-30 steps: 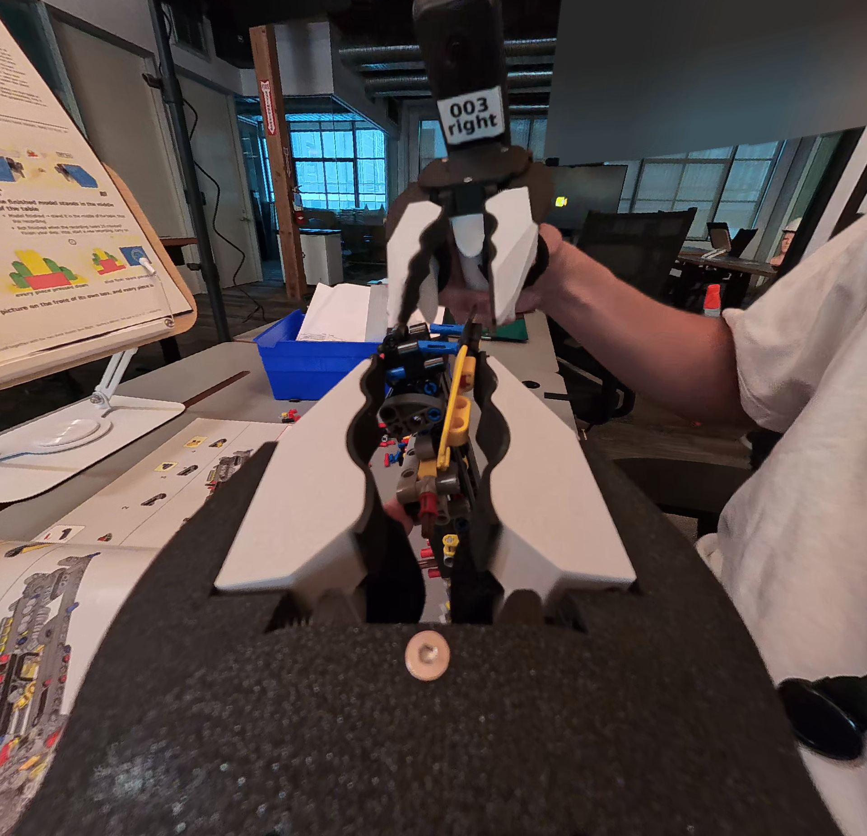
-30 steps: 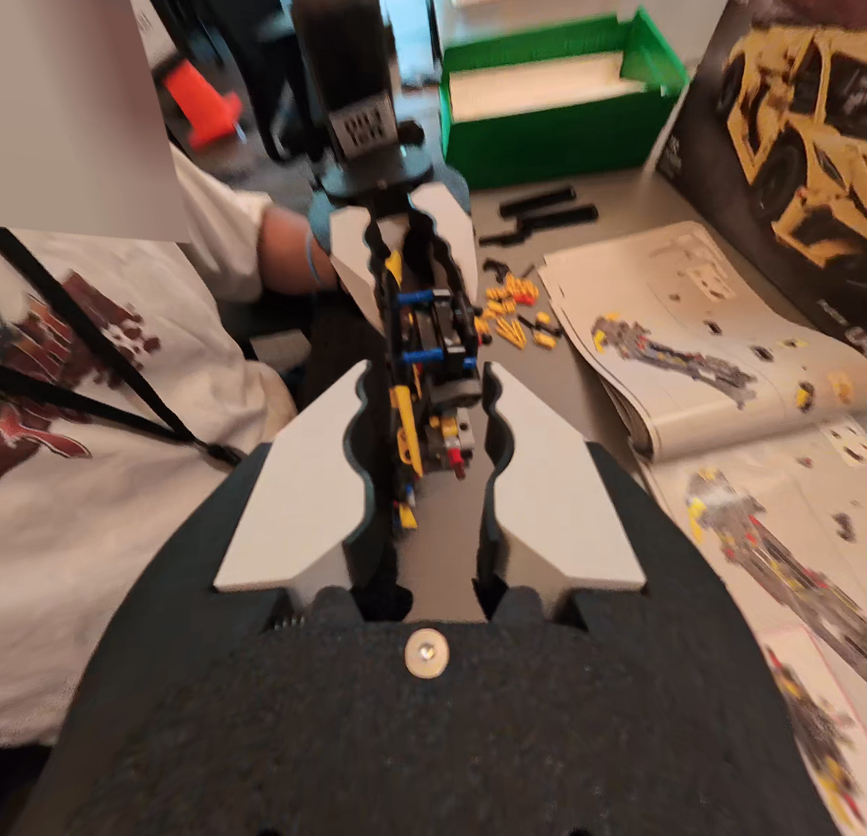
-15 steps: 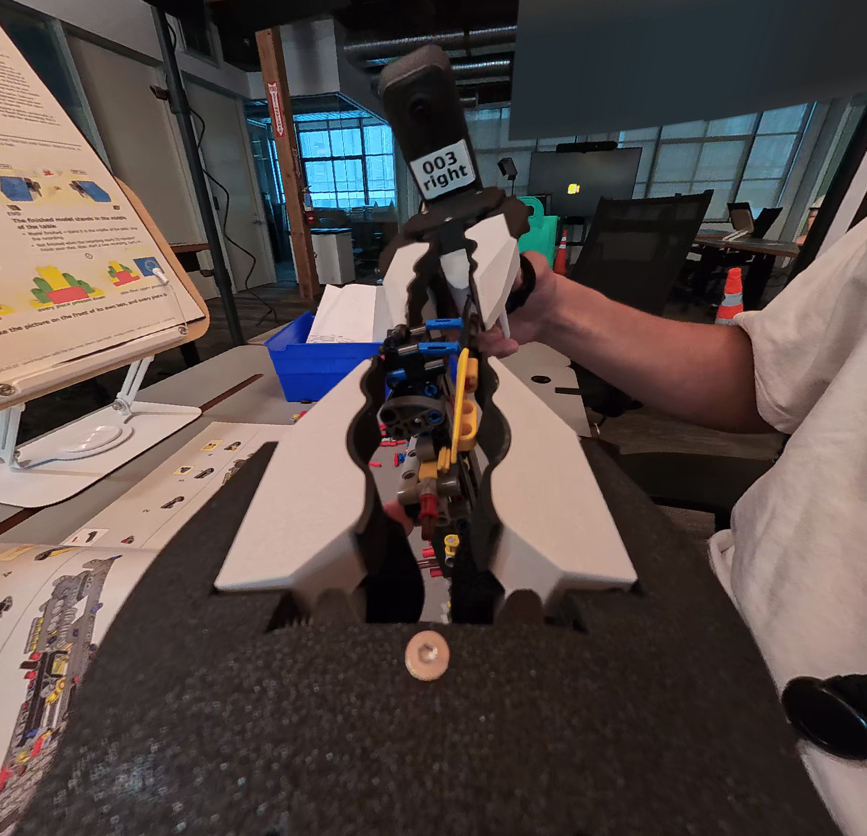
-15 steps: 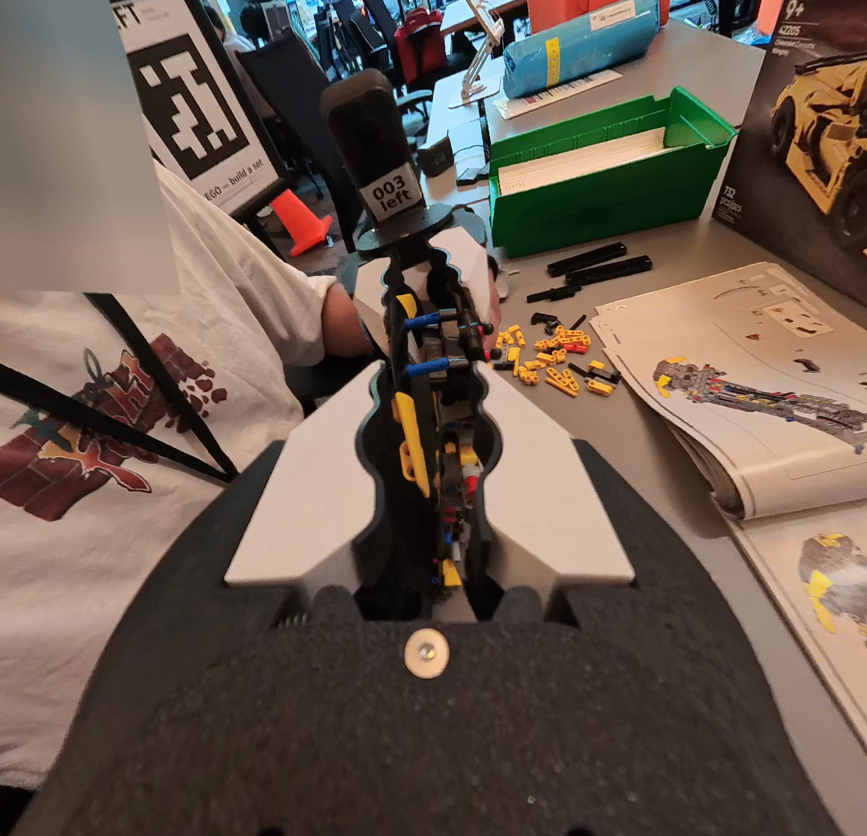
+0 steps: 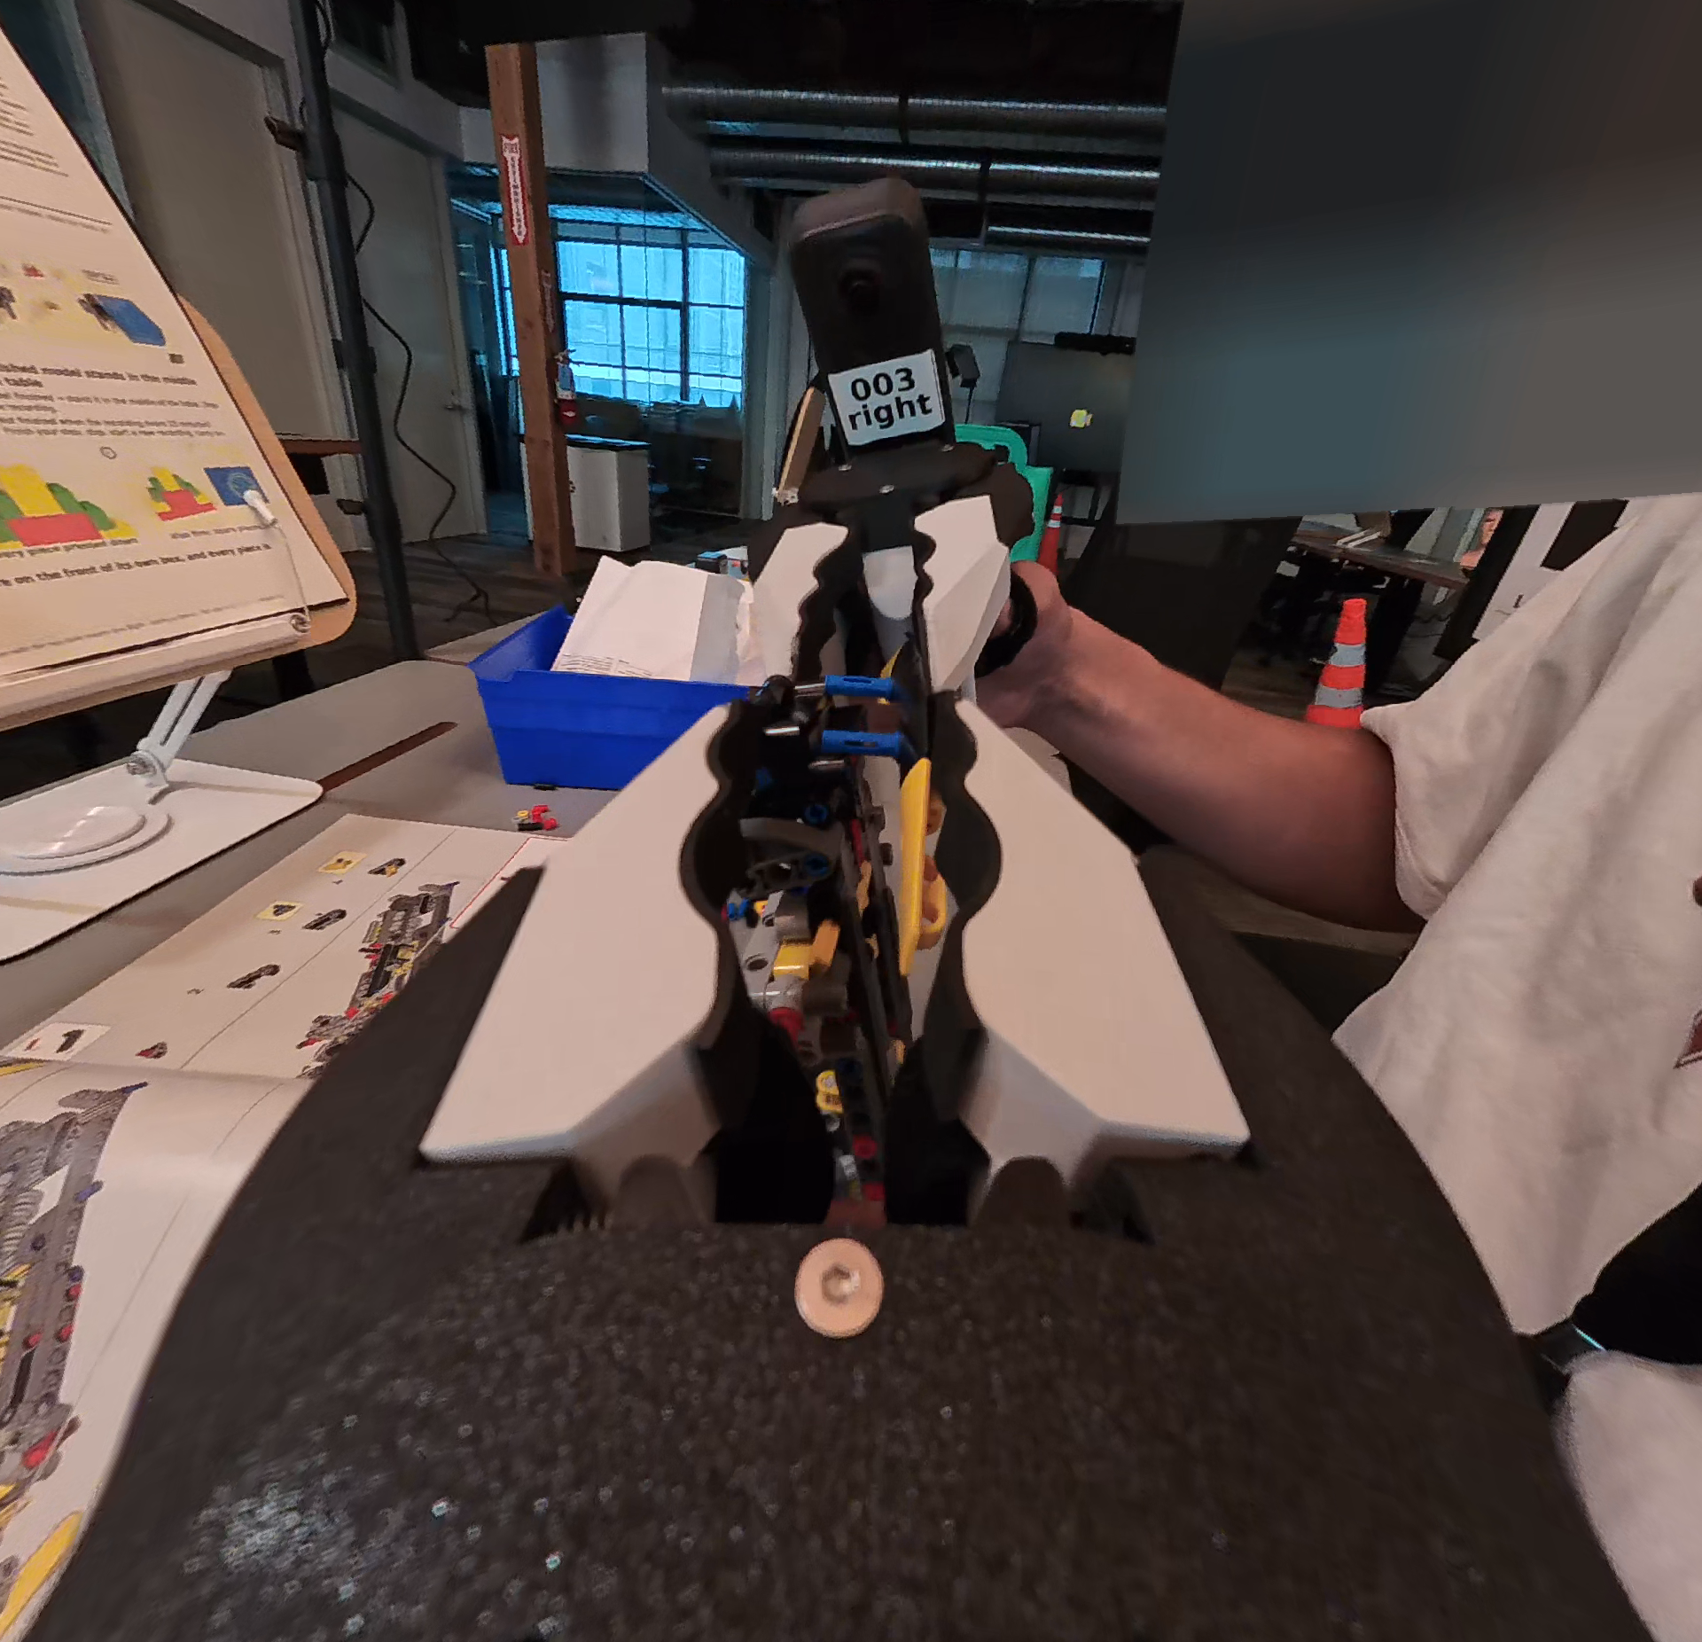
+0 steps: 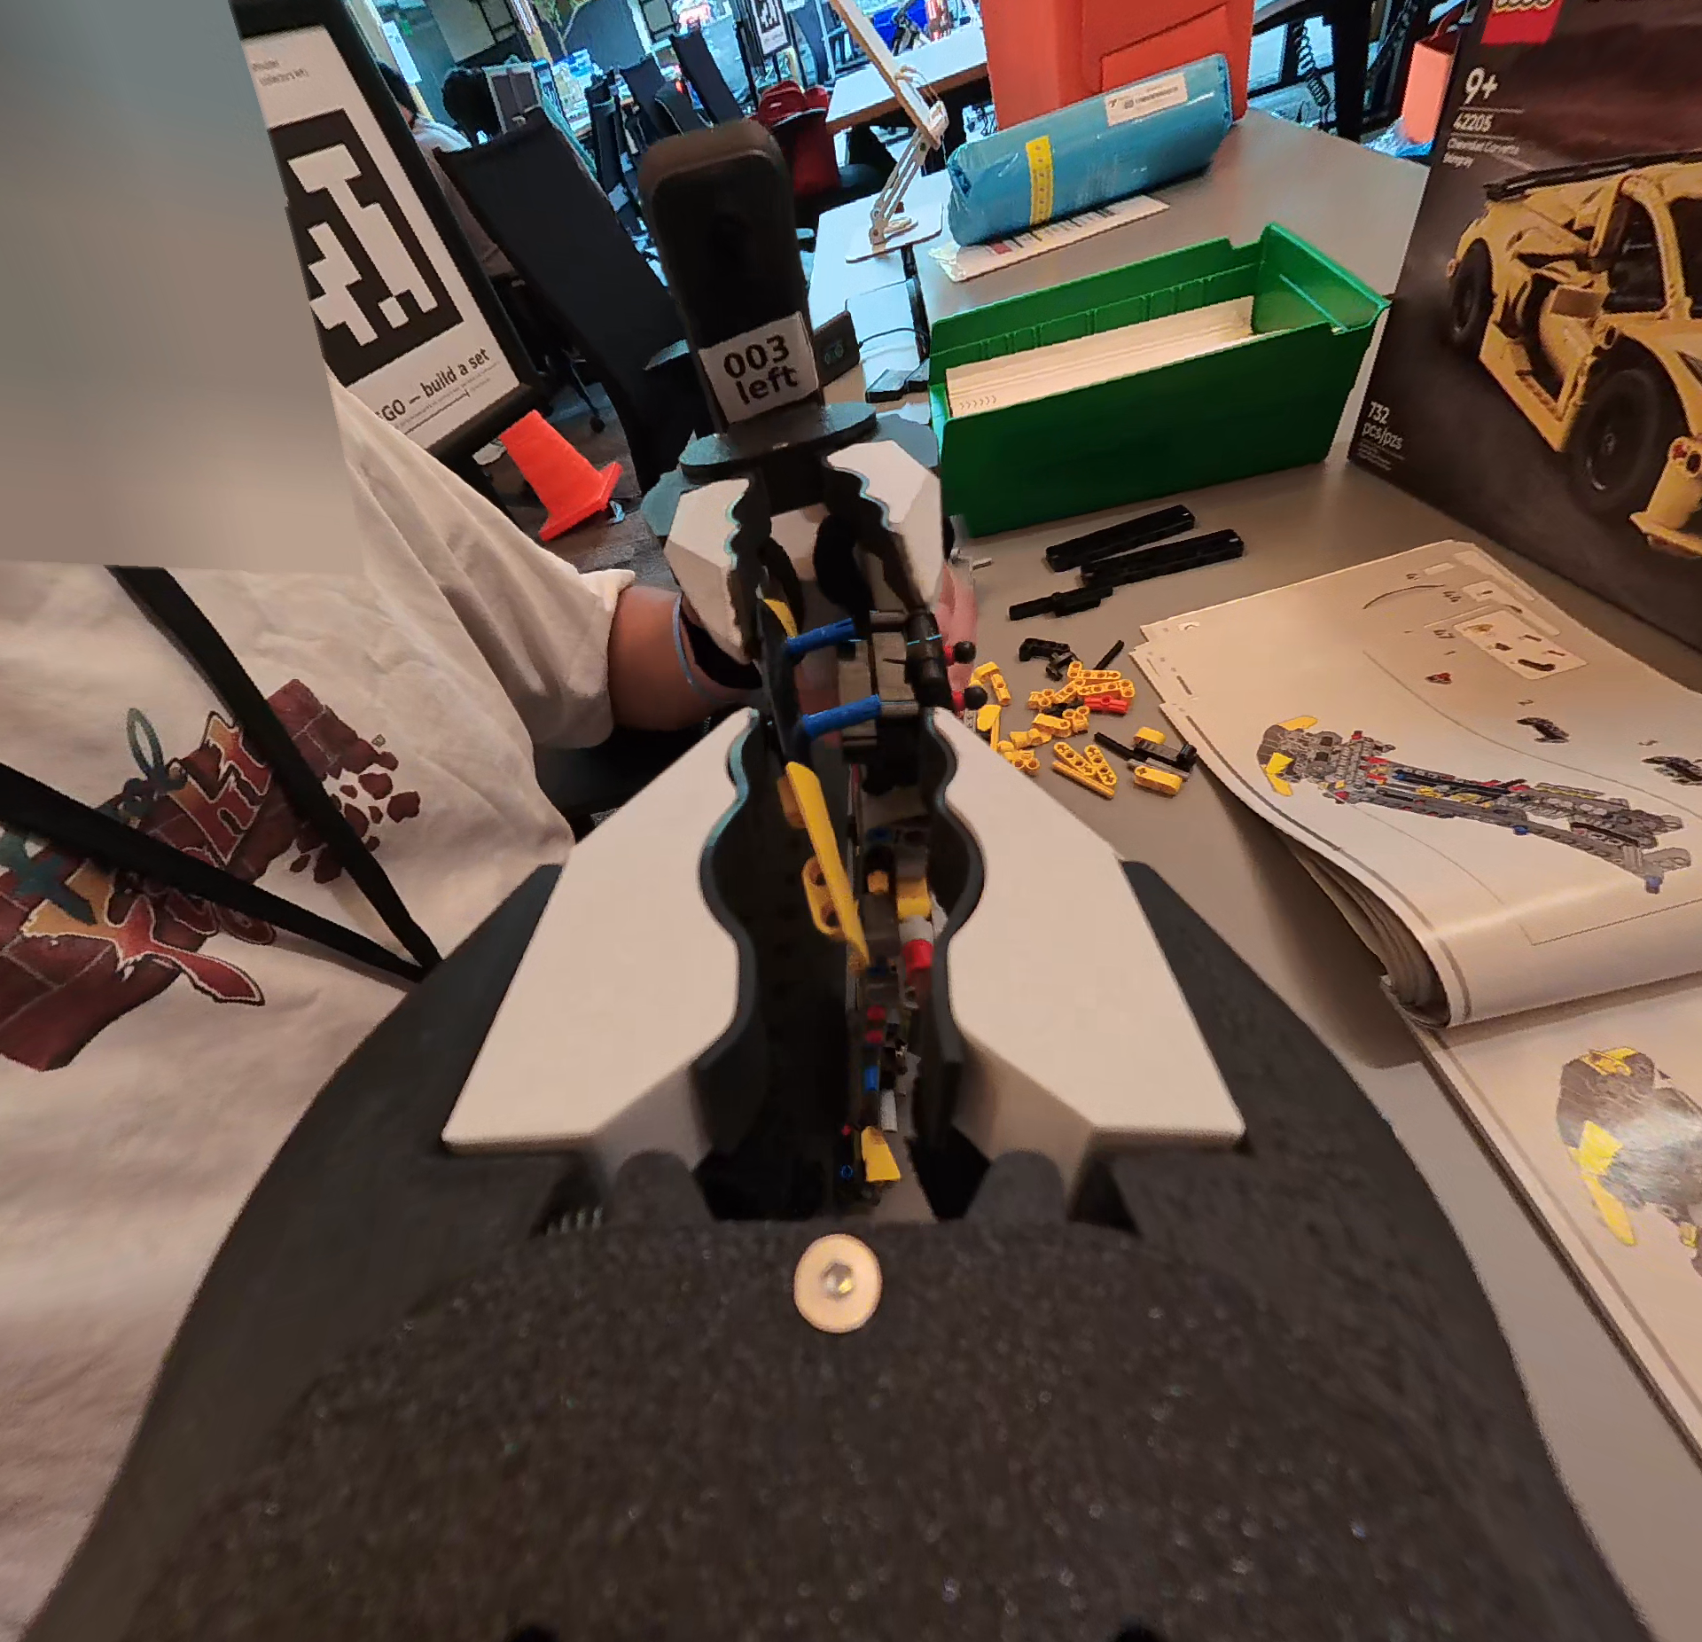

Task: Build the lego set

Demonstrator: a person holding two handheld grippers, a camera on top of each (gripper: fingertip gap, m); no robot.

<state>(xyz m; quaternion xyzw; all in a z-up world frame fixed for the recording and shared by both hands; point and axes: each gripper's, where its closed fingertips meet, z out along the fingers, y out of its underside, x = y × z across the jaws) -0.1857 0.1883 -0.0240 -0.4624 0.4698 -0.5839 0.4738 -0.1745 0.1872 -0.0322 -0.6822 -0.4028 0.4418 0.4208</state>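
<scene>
One lego chassis [image 5: 833, 870] clamped between two grippers: left gripper [image 5: 833, 723], right gripper [image 6: 843, 723].

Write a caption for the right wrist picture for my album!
Two tools, right and left, grip a half-built lego car above the table, beside loose yellow pieces.

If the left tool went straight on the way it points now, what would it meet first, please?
Most likely the right tool, which faces it head-on at the far end of the lego chassis both are clamping; the gap between them is hard to judge.
</scene>
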